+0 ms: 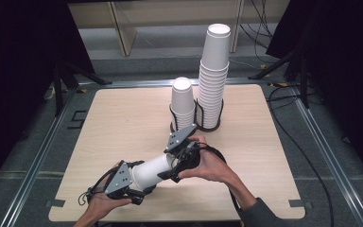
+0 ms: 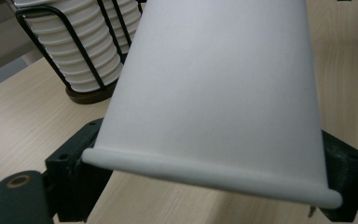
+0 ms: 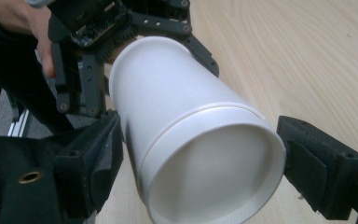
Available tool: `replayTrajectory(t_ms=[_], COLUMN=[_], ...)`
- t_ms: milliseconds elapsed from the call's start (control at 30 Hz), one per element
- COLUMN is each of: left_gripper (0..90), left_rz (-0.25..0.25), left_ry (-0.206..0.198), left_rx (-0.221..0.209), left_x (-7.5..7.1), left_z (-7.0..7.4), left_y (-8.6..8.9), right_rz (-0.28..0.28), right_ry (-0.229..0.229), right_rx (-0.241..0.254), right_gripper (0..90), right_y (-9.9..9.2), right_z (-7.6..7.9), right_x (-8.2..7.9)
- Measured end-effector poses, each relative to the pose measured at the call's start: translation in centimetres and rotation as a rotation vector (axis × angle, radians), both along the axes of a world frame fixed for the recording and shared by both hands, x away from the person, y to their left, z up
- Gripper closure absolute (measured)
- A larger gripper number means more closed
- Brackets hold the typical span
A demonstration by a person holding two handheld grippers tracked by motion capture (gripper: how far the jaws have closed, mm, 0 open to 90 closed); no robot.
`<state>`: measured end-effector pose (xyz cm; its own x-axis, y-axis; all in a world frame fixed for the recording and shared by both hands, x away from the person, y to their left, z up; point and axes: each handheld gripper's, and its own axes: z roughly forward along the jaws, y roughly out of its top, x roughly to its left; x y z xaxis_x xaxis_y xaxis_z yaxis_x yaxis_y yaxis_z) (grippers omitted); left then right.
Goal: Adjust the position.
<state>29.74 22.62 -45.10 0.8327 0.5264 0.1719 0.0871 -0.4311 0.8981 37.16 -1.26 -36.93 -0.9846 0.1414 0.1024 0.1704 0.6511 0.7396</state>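
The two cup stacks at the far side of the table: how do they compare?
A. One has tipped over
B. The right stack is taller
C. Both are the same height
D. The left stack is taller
B: in the high view the right stack rises well above the left stack, and both stand upright in black wire holders.
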Motion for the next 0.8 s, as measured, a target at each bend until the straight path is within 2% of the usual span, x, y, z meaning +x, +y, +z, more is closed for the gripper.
replayTrajectory(t_ms=[33, 67, 233, 267, 300, 333, 367, 400, 433, 467, 533, 667, 700, 733, 767, 800], left_gripper=[13.0, 13.0, 13.1, 13.1, 13.1, 13.1, 13.1, 13.0, 13.0, 13.0, 12.7, 11.0, 10.4, 9.6, 8.8, 8.2], left_rz=[-0.007, -0.007, -0.028, -0.033, -0.034, -0.041, -0.043, -0.046, -0.051, -0.055, -0.057, -0.065, -0.074, -0.071, -0.07, -0.08], left_ry=[0.0, 0.0, -0.002, -0.001, -0.003, 0.0, 0.004, -0.003, -0.004, -0.004, 0.001, 0.001, 0.006, 0.003, 0.005, 0.007], left_rx=[0.015, 0.009, 0.037, 0.04, 0.046, 0.047, 0.063, 0.07, 0.073, 0.058, 0.073, 0.051, 0.037, 0.014, 0.016, -0.002], left_x=[0.01, -0.05, -0.07, -0.09, -0.11, -0.12, -0.15, -0.13, -0.12, -0.12, -0.21, -0.07, -0.03, -0.06, -0.05, 0.03], left_z=[0.06, 0.01, 0.01, 0.01, 0.0, -0.02, 0.04, 0.01, -0.01, -0.14, -0.1, -0.23, -0.31, -0.45, -0.43, -0.48], left_y=[0.04, -0.07, -0.21, -0.22, -0.24, -0.29, -0.28, -0.3, -0.31, -0.42, -0.38, -0.29, -0.27, -0.3, -0.2, -0.16], right_rz=[-0.016, -0.01, 0.031, 0.018, 0.041, 0.024, 0.052, 0.036, 0.038, 0.062, 0.059, 0.057, 0.088, 0.098, 0.1, 0.105], right_ry=[0.034, 0.03, -0.001, 0.033, 0.005, 0.037, 0.006, 0.039, 0.044, 0.015, 0.038, 0.043, 0.019, 0.051, 0.054, 0.054], right_rx=[-0.008, -0.015, -0.044, -0.062, -0.06, -0.072, -0.07, -0.084, -0.085, -0.085, -0.098, -0.096, -0.072, -0.058, -0.049, -0.041], right_gripper=[17.7, 17.8, 18.9, 19.0, 19.1, 19.2, 19.2, 19.5, 19.6, 19.5, 20.0, 22.1, 22.9, 23.7, 24.2, 24.5], right_y=[0.07, 0.1, 0.37, 0.37, 0.45, 0.46, 0.54, 0.54, 0.56, 0.63, 0.66, 0.37, 0.34, 0.26, 0.16, 0.06], right_z=[-0.09, -0.12, -0.48, -0.51, -0.6, -0.63, -0.76, -0.8, -0.87, -0.98, -1.06, -1.0, -0.96, -0.9, -0.85, -0.79], right_x=[-0.26, -0.25, -0.22, -0.47, -0.32, -0.54, -0.31, -0.52, -0.55, -0.36, -0.52, -0.36, -0.14, -0.24, -0.24, -0.2])
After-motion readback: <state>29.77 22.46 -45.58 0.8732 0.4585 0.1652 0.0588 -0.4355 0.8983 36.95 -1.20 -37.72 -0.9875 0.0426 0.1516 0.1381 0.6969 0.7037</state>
